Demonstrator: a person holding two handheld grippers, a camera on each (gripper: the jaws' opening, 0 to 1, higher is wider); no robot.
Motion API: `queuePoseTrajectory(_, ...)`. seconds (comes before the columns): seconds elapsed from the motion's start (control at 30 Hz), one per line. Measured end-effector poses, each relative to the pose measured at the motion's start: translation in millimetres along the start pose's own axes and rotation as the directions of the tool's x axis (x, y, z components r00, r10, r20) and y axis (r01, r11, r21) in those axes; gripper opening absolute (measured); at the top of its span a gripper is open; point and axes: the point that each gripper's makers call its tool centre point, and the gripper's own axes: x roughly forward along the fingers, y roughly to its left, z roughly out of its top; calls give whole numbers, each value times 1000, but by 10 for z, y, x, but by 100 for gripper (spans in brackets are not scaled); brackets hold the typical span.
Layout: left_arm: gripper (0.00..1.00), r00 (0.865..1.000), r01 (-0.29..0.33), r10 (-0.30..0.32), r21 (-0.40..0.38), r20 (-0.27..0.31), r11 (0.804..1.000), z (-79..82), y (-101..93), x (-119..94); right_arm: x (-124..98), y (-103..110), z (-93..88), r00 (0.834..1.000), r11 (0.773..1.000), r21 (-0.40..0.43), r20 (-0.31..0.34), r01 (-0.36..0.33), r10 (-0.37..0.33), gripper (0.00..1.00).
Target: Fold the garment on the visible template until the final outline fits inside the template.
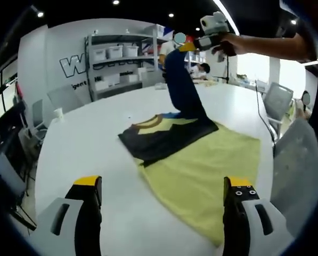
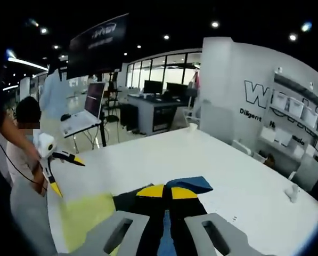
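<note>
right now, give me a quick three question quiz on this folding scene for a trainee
1. True or false: the right gripper is lifting part of the garment off the table.
2. What colour is the template under the garment? A) yellow B) red C) white
3. Fill in: the left gripper hangs ____, holding nothing.

Key: 1 true; 2 A; 3 open
</note>
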Motion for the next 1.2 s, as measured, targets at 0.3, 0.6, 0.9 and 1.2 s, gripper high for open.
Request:
queuePoseTrajectory(0.3,99,1000,-4,4,-5,1,1000,-13,20,-12,213,159,-155,999,999,24,-22,-35,36,0)
queuePoseTrajectory(0.6,99,1000,-7,7,-11,-5,1000,-54,34,-26,404,216,-481,995,997,50,-81,-57,61,0)
queuePoseTrajectory(0.9,99,1000,-13,13,-23,-8,1000,-102,62,-43,603,443,-709,986,994,50,-133,-97,103,0)
queuePoseTrajectory(1.2,99,1000,-16,16,-33,-9,999,-139,73,-50,844,640,-933,974,990,59,-185,-126,135,0)
